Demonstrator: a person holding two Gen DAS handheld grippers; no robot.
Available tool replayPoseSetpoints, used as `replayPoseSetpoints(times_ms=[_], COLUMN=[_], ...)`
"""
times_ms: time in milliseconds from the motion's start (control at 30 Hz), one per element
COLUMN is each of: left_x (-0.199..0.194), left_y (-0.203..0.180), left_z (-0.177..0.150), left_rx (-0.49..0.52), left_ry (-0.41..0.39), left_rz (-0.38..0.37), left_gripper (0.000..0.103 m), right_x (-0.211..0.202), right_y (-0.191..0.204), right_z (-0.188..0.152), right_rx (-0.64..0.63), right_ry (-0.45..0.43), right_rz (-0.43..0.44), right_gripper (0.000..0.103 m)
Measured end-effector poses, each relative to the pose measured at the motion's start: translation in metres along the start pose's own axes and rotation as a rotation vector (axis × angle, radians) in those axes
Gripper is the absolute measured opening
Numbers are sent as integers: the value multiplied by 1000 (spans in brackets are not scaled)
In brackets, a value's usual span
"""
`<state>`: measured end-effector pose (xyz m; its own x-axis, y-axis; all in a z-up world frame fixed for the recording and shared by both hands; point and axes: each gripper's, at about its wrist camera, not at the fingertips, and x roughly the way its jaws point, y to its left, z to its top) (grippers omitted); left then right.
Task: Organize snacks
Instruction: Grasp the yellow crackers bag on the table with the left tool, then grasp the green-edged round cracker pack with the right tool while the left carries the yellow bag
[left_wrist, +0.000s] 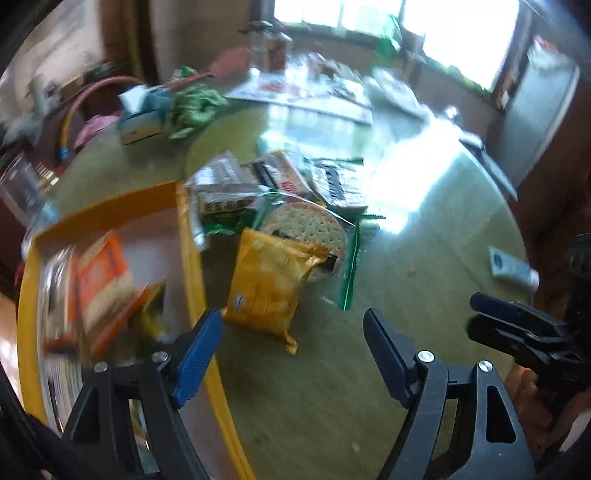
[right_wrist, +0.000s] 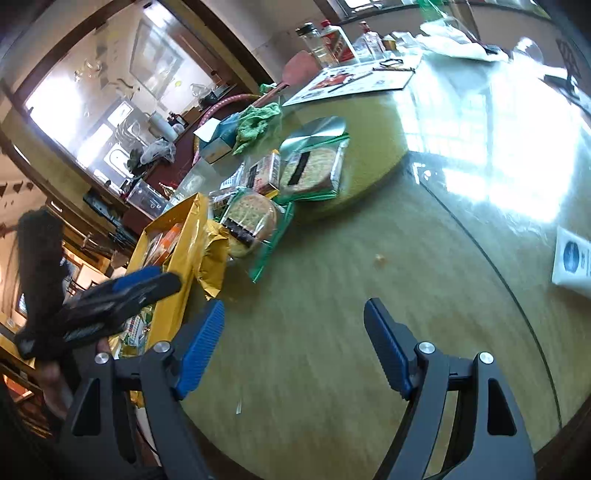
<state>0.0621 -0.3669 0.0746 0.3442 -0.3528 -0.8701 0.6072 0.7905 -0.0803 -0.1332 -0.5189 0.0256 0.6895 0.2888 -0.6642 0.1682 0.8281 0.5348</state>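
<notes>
Left wrist surroundings: left tongs (left_wrist: 293, 347) gape wide, holding nothing, over the glass-topped green counter (left_wrist: 424, 266); right tongs (left_wrist: 480, 314) enter at right edge.
Left wrist snack: yellow foil snack packet (left_wrist: 269, 284) lies flat beside the yellow cardboard box (left_wrist: 192, 258), long axis running away from the camera.
Left wrist unclear: box contents blurred.
Right wrist surroundings: right tongs (right_wrist: 293, 345) spread open, empty; white tube (right_wrist: 572, 258) at right, cut off.
Right wrist snack: round crackers in clear green-edged bag (right_wrist: 255, 218) just beyond the packet (right_wrist: 214, 258).
Right wrist unclear: left tongs (right_wrist: 147, 282) blurred.
</notes>
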Motion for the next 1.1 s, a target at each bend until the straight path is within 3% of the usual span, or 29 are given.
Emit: replayPoseSetpoints(times_ms=[167, 367, 433, 600, 833, 967, 1100], left_x=[30, 53, 55, 43, -18, -55, -76], left_y=[0, 0, 4, -1, -3, 7, 19], left_z=[17, 20, 18, 6, -42, -81, -107], left_rx=[53, 54, 23, 10, -139, -286, -378], left_ry=[72, 120, 136, 125, -23, -121, -171], left_rz=[42, 68, 78, 77, -18, -112, -100], left_gripper=[77, 66, 49, 46, 45, 45, 45], right_x=[1, 1, 2, 1, 8, 31, 63], right_y=[-7, -10, -8, -4, 11, 33, 61], right_z=[-2, -5, -6, -5, 4, 27, 51], right_rx=[19, 17, 8, -8, -80, -225, -423], right_ry=[2, 10, 13, 10, 27, 78, 128], right_rz=[40, 70, 67, 70, 67, 68, 9], right_gripper=[78, 78, 78, 78, 78, 78, 78])
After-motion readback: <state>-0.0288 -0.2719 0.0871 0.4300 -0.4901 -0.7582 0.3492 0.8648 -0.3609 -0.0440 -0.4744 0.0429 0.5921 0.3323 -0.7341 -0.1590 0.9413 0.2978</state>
